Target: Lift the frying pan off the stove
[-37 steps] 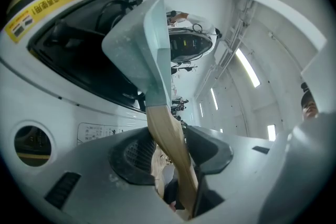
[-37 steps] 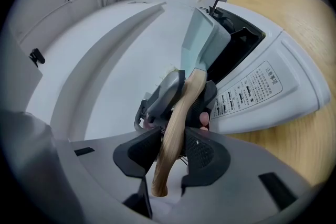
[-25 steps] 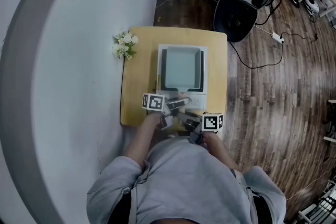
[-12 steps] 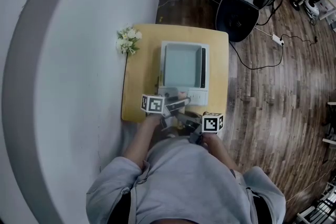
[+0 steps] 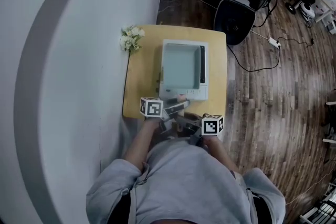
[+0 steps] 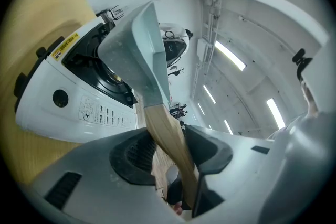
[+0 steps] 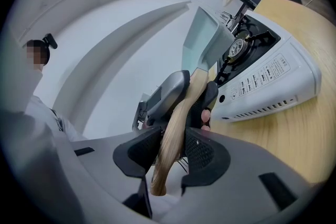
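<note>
A square pale-green frying pan (image 5: 181,65) hangs tilted above the white portable stove (image 5: 205,94), and the black burner (image 6: 100,72) shows bare beneath it. Both grippers are shut on its wooden handle (image 6: 164,131). My left gripper (image 6: 165,152) holds the handle nearer the pan. My right gripper (image 7: 170,152) clamps the handle's tail end (image 7: 167,165), just behind the left gripper (image 7: 176,93). In the head view the left gripper (image 5: 170,107) and right gripper (image 5: 187,122) sit at the table's near edge.
The stove stands on a small wooden table (image 5: 139,81) set against a white wall. A bunch of white flowers (image 5: 131,38) lies at the table's far left corner. A black chair (image 5: 236,13) and cables stand on the wood floor beyond.
The pan has come up a little over the stove with both grippers still shut on its handle. The head view has shifted slightly.
</note>
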`<state>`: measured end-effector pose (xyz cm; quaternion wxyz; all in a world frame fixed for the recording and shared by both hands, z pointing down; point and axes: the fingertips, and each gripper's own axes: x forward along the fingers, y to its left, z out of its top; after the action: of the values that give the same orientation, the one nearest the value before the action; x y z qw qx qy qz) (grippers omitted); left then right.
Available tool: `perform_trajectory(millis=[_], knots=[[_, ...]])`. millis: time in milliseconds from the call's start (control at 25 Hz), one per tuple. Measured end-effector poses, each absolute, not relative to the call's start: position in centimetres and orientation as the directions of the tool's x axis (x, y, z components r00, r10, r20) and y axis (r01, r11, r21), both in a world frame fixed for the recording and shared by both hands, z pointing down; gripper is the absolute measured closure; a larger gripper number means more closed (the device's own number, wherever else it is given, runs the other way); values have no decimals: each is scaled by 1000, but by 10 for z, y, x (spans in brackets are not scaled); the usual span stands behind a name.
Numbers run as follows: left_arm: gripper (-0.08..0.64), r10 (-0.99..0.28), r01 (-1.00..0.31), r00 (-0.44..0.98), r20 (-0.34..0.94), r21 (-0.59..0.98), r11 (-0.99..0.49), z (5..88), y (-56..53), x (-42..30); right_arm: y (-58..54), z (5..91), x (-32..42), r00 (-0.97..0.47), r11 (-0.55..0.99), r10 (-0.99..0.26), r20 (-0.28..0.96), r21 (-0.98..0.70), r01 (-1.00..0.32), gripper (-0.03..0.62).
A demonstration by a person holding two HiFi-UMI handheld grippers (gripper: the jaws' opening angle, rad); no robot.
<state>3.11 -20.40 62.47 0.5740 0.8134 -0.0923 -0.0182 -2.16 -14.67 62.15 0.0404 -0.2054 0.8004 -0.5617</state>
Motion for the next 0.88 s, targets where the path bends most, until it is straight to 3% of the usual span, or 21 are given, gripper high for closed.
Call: perform_trajectory(millis=[880], knots=[[395,-146,-123,988,56,852,-508,580,-45,29,11,594,-27,-908,481,-380,177,-801,-357,457]])
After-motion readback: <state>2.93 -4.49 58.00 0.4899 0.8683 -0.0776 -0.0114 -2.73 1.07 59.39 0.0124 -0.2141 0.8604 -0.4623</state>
